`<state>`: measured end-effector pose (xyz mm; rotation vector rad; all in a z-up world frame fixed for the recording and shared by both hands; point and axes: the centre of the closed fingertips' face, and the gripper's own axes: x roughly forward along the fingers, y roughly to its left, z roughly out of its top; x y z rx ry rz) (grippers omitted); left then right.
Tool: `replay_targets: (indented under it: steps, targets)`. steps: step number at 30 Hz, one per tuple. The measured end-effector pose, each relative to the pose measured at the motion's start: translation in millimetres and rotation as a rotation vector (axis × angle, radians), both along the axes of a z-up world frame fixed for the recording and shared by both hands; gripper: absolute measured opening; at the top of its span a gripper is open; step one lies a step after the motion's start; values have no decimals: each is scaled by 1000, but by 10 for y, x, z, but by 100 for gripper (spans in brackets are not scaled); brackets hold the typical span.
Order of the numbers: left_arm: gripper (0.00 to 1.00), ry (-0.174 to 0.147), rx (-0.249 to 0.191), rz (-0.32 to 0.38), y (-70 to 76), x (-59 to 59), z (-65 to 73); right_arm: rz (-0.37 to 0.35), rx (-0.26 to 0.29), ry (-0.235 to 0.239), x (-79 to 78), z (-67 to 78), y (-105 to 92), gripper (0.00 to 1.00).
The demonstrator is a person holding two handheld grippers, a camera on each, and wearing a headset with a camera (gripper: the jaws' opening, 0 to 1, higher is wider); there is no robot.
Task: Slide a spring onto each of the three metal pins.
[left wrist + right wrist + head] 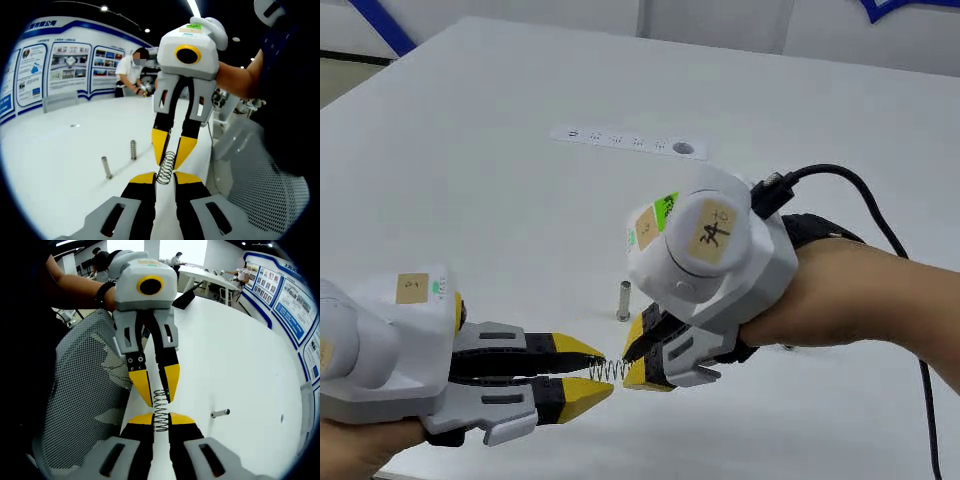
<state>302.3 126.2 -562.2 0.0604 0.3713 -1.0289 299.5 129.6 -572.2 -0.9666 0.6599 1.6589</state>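
One spring (614, 371) in left tool (604, 369), right tool (631, 366).

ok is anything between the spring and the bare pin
nothing visible. left claw and right claw hold the spring; open table lies between it and the bare pin

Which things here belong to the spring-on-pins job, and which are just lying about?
Job: thin steel coil spring, held between left gripper and right gripper; bare upright metal pin; second upright pin, apparently already wearing a spring.
Lying about: long white power strip; grey mesh chair.
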Motion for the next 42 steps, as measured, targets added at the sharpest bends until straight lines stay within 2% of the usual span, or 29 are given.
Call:
replay_targets:
  steps: [2,5,13,16,21,28,34,42]
  targets:
    - [14,1,2,-3,-1,-6,-3,4,1,-1,0,-1,-1,11]
    - [12,-20,7,-16,-12,-20,4,11,-1,-6,1,-4,-8,11]
    - [10,-10,-10,-29,-14,-44,1,19,6,0,2,-21,-16,13]
    - [10,-11,-25,-33,-22,-56,37,19,3,1,11,-46,-22,16]
    - [10,-14,-32,-28,-20,-49,59,8,-3,12,32,-82,-51,16]
    - [10,-15,-67,-15,-18,-30,110,-1,-1,16,47,-84,-73,15]
    - [10,-13,-60,-8,-8,-23,92,-12,6,11,54,-10,-54,13]
    - [10,-4,-45,-8,-9,-22,50,-9,49,14,15,194,56,13]
